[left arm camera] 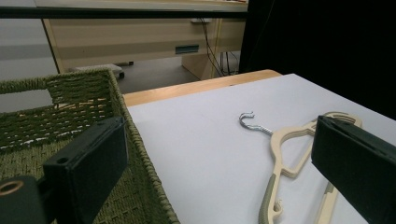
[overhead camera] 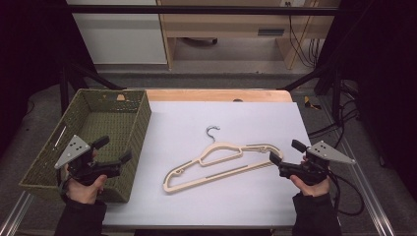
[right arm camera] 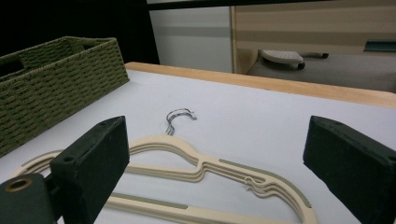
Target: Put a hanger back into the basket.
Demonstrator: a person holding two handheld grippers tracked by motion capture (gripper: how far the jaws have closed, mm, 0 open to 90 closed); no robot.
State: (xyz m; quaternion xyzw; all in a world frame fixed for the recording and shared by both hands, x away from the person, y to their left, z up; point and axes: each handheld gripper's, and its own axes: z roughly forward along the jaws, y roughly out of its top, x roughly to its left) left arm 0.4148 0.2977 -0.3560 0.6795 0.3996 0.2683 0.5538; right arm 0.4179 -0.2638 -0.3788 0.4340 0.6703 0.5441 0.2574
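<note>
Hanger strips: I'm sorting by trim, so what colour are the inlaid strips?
Olive green, set into the cream hanger; clearest in the right gripper view.

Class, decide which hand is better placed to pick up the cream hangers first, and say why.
Right, probably. The right tongs stand open beside the end of the stacked cream plastic hangers, while the left tongs, also open, hover over the green woven basket.
</note>
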